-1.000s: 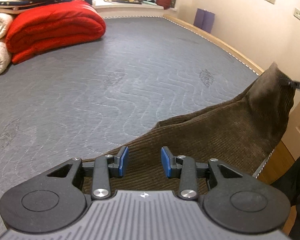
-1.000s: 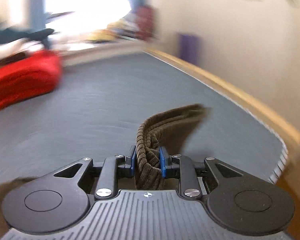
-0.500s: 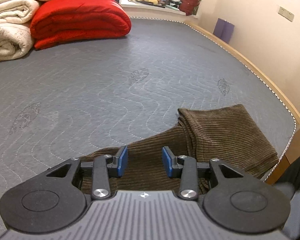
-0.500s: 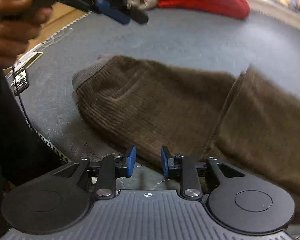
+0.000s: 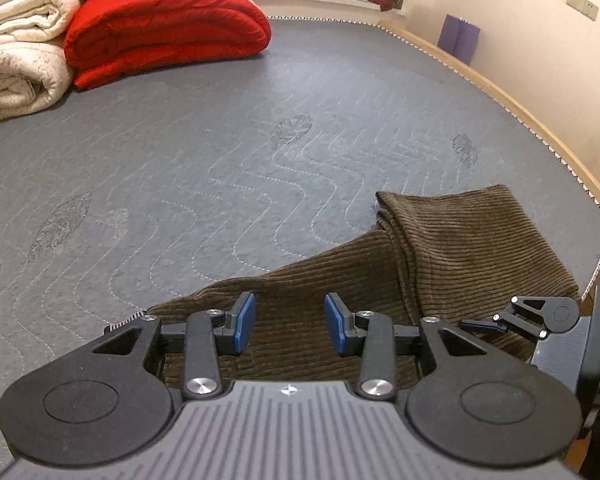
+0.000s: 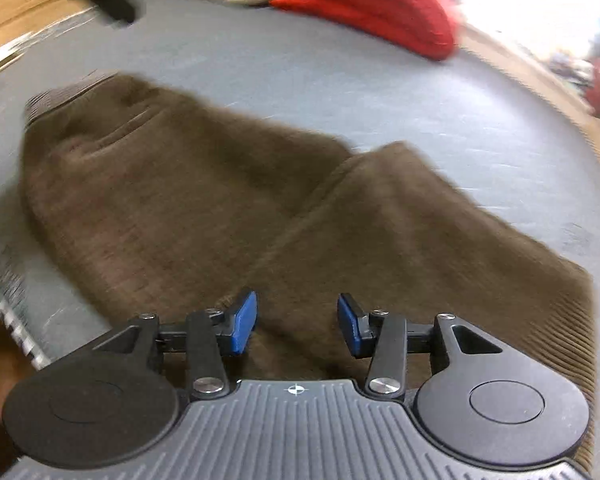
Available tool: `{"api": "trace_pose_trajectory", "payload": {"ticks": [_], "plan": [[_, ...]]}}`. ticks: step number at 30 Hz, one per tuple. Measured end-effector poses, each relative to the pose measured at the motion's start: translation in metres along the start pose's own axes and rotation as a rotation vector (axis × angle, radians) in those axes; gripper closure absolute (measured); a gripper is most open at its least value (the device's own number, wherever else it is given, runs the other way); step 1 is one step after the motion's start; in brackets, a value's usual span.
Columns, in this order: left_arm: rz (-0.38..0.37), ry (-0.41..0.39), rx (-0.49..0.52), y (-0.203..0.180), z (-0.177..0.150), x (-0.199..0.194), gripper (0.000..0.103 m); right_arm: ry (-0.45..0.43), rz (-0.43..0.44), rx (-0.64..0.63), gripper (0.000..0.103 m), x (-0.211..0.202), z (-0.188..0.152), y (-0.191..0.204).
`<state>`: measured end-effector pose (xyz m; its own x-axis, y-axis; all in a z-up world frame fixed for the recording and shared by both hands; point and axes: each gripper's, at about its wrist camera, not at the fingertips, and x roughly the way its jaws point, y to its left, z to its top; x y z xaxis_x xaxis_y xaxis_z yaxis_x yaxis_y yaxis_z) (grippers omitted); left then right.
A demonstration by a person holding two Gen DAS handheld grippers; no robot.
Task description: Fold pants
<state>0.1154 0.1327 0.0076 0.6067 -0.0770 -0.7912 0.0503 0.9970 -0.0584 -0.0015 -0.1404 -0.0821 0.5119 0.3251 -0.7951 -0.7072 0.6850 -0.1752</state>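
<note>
Since a moment ago our right gripper point(image 6: 296, 322) has dropped the pants point(image 6: 228, 216), now on the bed point(image 5: 260, 128); both grippers, left gripper point(image 5: 290, 324) too, hover spread above them, fold lying ahead-right.

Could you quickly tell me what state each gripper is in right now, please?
Left gripper: open, holding nothing, above the brown corduroy pants.
Right gripper: open, holding nothing, over the same pants.
</note>
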Motion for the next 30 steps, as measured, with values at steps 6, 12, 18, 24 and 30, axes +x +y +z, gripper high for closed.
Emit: {"api": "trace_pose_trajectory", "payload": {"ticks": [6,12,18,24,30], "plan": [[0.004,0.011,0.011,-0.001,0.0,0.006,0.06,-0.034,-0.005,-0.081,0.09,0.004,0.006,0.004],[0.0,0.008,0.017,-0.002,0.001,0.007,0.06,-0.188,0.006,-0.111,0.09,-0.043,0.006,0.008],[0.002,0.016,0.024,-0.006,0.001,0.011,0.06,-0.075,0.023,-0.184,0.077,-0.021,-0.017,0.016],[0.008,0.024,0.04,-0.008,0.0,0.013,0.06,-0.081,0.018,-0.116,0.062,-0.01,-0.012,0.013],[0.012,0.025,0.03,-0.004,0.0,0.012,0.06,-0.062,0.073,-0.166,0.042,-0.011,-0.013,0.024]]}}
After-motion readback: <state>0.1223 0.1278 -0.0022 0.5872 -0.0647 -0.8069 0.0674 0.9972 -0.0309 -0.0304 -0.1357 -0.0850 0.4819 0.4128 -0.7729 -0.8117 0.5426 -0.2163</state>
